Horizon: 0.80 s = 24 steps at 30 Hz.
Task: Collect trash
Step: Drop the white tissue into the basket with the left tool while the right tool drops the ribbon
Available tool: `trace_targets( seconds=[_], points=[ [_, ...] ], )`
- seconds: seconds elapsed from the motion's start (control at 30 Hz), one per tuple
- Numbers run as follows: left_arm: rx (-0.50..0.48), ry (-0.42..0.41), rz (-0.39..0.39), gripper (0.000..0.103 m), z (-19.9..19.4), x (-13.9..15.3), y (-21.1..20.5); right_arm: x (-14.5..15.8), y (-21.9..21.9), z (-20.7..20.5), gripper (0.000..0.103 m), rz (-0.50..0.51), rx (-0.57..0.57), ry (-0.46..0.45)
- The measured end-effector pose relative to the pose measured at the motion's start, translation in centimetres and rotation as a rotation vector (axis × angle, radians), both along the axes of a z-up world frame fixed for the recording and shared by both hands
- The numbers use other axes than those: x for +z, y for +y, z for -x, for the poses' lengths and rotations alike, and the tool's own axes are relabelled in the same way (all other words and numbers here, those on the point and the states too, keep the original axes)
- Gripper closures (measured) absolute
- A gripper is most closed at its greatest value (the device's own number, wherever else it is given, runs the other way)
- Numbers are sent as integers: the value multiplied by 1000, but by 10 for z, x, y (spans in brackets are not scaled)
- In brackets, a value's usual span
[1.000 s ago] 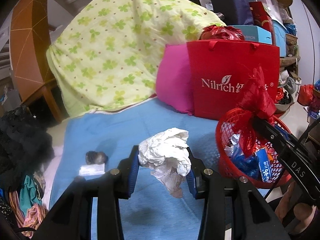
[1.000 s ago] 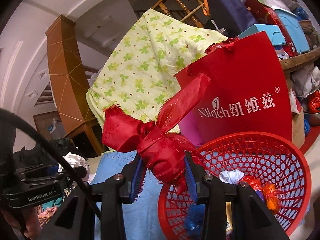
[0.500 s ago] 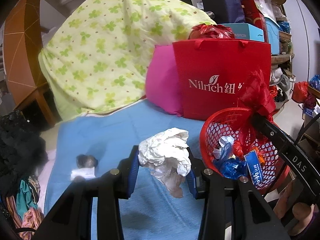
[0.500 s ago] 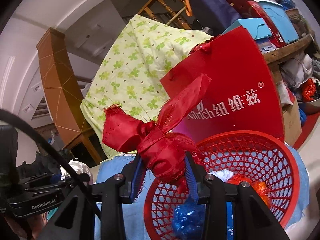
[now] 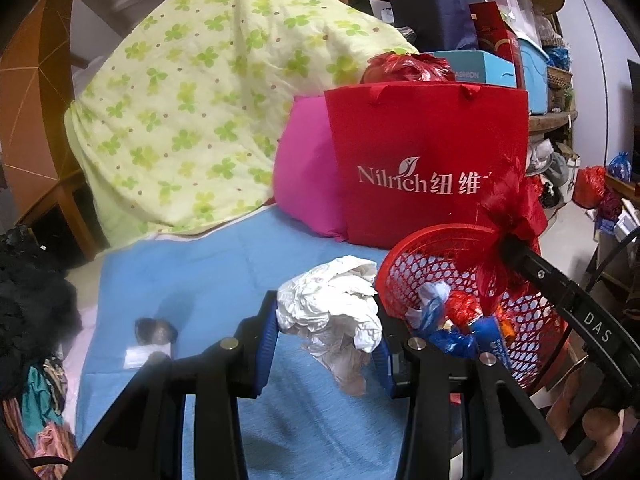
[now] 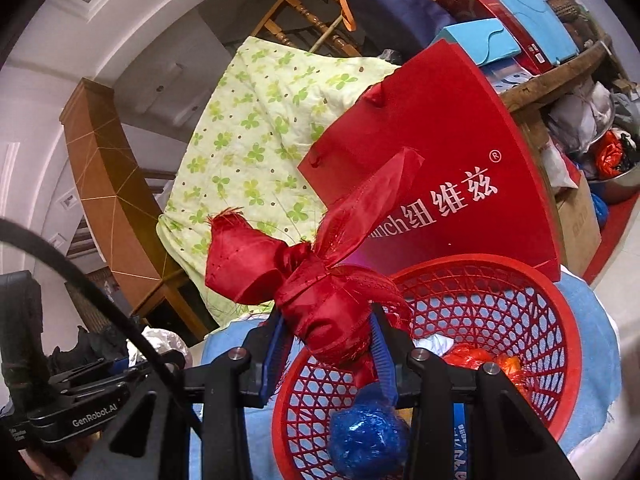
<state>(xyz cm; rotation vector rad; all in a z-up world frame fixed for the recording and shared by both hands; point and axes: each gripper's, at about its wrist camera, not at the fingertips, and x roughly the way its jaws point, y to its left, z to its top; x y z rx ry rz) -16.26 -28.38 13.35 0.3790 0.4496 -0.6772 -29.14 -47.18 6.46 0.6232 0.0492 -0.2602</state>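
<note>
White and crumpled, one wad of tissue [image 5: 334, 312] sits pinched between the blue pads of our left gripper [image 5: 326, 344], held above the blue sheet [image 5: 200, 264] just beside the rim of the one red mesh basket [image 5: 416, 246]. Our left gripper points level across the bed, its jaws closed in on the wad, a brownish tail hanging below. Our right gripper [image 6: 328, 348] is clamped on the red ribbon bow [image 6: 320, 280] tied at the basket's rim [image 6: 568, 320], reaching in from the right and tilted to one side. Inside the basket we count several wrappers: a blue crinkled ball [image 6: 366, 440], red and orange foil [image 6: 468, 358], something white [image 6: 436, 344]. On the sheet to the left lie two more bits, a dark lump [image 5: 154, 330] and a small white slip [image 5: 140, 356], touching. Behind stand one red paper bag [image 5: 428, 160], one pink cushion [image 5: 308, 184], one clover-print quilt [image 5: 208, 92].
</note>
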Motion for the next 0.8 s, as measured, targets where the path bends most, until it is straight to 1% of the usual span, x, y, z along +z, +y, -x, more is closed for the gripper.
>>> trace_targets(
  seconds=[0.23, 0.4, 0.53, 0.6, 0.63, 0.67, 0.73, 0.77, 0.8],
  points=[
    [-53, 26, 36, 59, 2, -3, -11, -5, -10, 5, 59, -39, -1, 12],
    [-110, 53, 72, 58, 6, -6, -24, -9, -15, 8, 59, -61, -10, 30],
    [-147, 73, 78, 57, 6, -10, -39, -13, -25, 15, 57, -93, -26, 25],
    [-164, 81, 83, 57, 6, -13, -47, -15, -29, 19, 54, -108, -39, 23],
    [-171, 86, 82, 56, 6, -14, -51, -16, -31, 20, 47, -123, -41, 21],
    [-177, 91, 79, 53, 6, -17, -55, -17, -33, 21, 43, -134, -42, 18],
    [-188, 100, 68, 42, 6, -21, -62, -19, -37, 25, 40, -153, -54, 11],
    [-188, 99, 62, 41, 6, -24, -65, -20, -39, 27, 40, -165, -57, 3],
    [-185, 97, 49, 37, 6, -27, -67, -20, -41, 28, 39, -172, -58, -2]
  ],
)
